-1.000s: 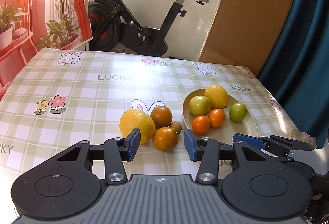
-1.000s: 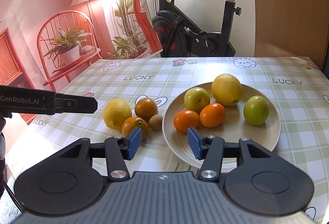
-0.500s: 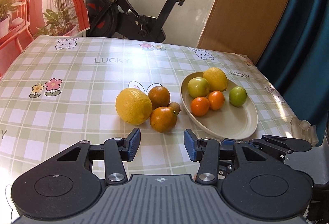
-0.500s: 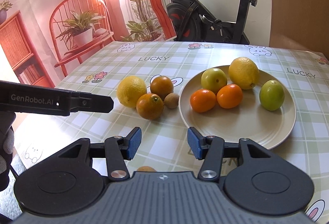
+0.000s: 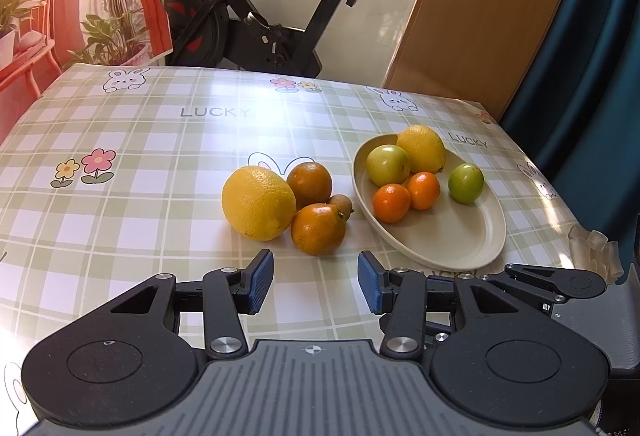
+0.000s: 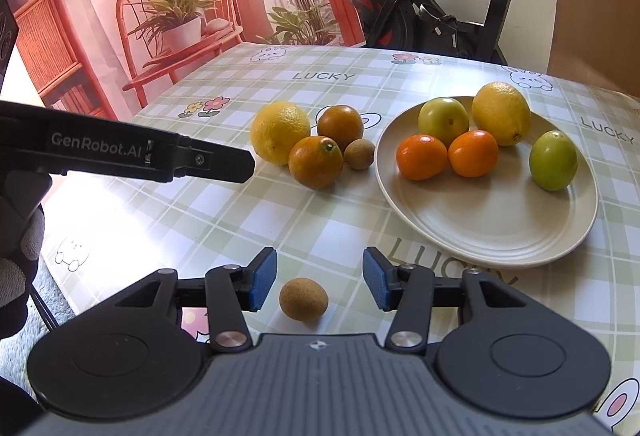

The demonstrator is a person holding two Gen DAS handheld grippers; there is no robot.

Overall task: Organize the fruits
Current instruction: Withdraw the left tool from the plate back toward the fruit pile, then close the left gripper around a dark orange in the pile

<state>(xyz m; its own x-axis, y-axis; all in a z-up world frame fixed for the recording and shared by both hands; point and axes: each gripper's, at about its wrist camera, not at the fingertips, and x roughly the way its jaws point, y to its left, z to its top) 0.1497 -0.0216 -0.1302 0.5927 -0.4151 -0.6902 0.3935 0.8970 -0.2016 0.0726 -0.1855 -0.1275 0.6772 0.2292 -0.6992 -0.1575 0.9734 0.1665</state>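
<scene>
Your right gripper (image 6: pixel 316 284) points down over the near kiwi (image 6: pixel 303 300) on the worktop (image 6: pixel 248 220), its fingers closing but clear of the skin on both sides, so nothing is held yet; it looks lined up to take this stray fruit first because it lies apart from the rest. Your left gripper (image 5: pixel 316 282) hangs partly open and empty just short of the loose cluster, a lemon (image 5: pixel 259 202), two oranges and a second kiwi, which waits beside the plate (image 5: pixel 460 244) already holding five fruits.
</scene>
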